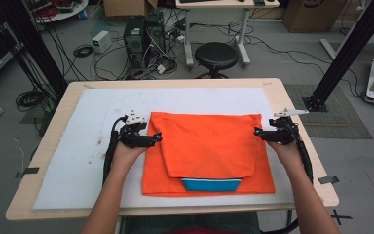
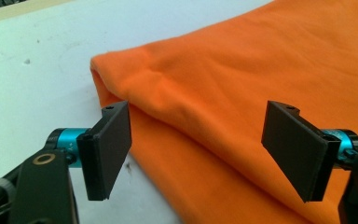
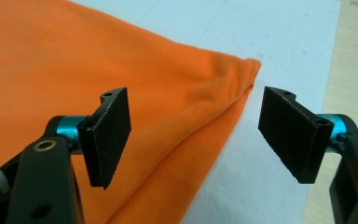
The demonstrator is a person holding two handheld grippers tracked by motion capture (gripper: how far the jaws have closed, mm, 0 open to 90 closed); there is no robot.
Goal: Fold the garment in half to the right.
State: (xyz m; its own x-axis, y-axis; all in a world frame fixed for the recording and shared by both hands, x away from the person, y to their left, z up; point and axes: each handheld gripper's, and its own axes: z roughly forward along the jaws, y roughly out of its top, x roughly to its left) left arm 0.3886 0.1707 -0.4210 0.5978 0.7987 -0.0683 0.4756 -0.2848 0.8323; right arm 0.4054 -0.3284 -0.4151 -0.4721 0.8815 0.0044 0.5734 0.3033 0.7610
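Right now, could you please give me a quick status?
Left gripper and right gripper: jaws open, empty. Orange garment folded flat on white mat. Nothing in the way.

Bare forearms, no sleeves, left gripper (image 1: 158, 138) black-bodied with white-grey plate at twelve o'clock, right gripper (image 1: 257, 131) likewise, black cables trailing toward six, flat black rectangular pads (image 2: 108, 148), teal collars, brass-ringed screw holes.

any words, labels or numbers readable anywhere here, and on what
None can be read.
The orange garment and its blue band show no print.
The cardboard box at the back bears a dark mark, cut off and too blurred to read.
The computer tower shows no legible label.
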